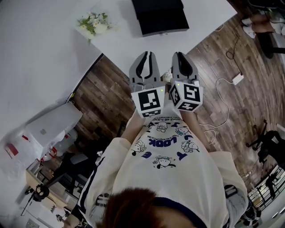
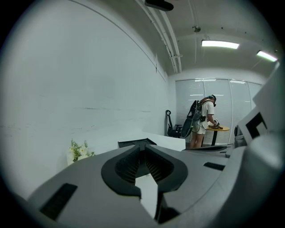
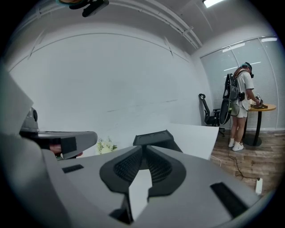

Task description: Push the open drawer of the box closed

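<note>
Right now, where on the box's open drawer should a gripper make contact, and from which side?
The drawer, mid front face, approached from the side nearest the person: it appears to stick out of the black box that way. A push with shut jaws fits better than a grip.

We've got a big white flat-topped surface, with one corner pointing down over the dark brown wood-plank floor. On the surface sits a black rectangular box near the far side. Well apart to its left there's a small bunch of white flowers with green leaves. Down on the floor, a thin white cable loops around near a small white power brick.
</note>
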Demonstrator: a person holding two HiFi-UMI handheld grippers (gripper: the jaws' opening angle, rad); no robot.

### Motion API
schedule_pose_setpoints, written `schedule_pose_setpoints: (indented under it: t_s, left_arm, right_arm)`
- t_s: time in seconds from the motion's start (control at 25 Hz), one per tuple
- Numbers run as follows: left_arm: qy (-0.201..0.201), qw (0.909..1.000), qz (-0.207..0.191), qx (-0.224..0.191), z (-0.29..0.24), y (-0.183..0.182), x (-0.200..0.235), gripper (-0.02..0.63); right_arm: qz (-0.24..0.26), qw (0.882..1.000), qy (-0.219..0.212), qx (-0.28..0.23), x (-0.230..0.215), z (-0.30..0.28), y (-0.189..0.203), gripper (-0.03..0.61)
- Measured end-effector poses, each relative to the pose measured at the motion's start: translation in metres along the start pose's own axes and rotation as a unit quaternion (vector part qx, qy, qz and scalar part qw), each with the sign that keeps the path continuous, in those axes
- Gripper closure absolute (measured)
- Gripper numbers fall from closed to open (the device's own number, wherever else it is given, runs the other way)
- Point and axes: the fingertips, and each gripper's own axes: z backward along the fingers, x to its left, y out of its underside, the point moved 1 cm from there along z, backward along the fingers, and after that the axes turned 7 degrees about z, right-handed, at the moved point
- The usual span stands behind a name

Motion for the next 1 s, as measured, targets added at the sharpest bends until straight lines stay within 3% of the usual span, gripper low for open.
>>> schedule_pose_setpoints:
  t_s: [1.0]
  left_arm:
    - [-0.038, 0.9979, 0.017, 0.049, -0.094, 0.023, 0.015, 0.571]
  right_arm:
    - [0.008, 0.995, -0.056, 0.085, -0.020, -0.101, 0.035, 0.529]
